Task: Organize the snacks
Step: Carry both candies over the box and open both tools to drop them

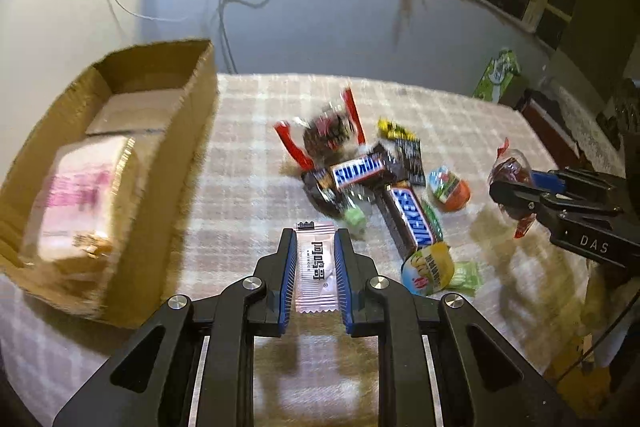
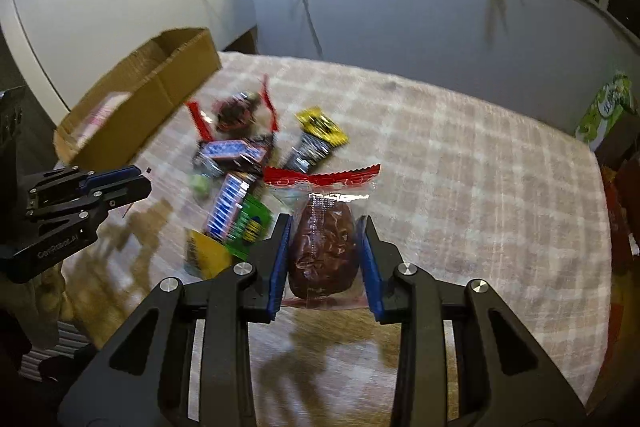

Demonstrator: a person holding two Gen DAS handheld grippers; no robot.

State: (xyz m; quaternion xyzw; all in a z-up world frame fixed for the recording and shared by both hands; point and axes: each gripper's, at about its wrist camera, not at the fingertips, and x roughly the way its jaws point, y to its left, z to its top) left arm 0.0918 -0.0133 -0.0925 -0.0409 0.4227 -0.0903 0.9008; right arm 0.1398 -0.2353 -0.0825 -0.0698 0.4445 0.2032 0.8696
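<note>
A checked counter [image 2: 460, 155] lay bare along its right half up to the far edge by the wall, while an open cardboard box [image 1: 160, 163] hugged its left edge with clear cloth between it and the heaped snacks [image 1: 372, 183]. Above the near edge, the left hand-held gripper [image 1: 316, 267] was clamped on a white sachet [image 1: 316, 263]. Beside the heap, the right hand-held gripper [image 2: 322, 259] pinched a clear-wrapped brown cake [image 2: 322, 251].
</note>
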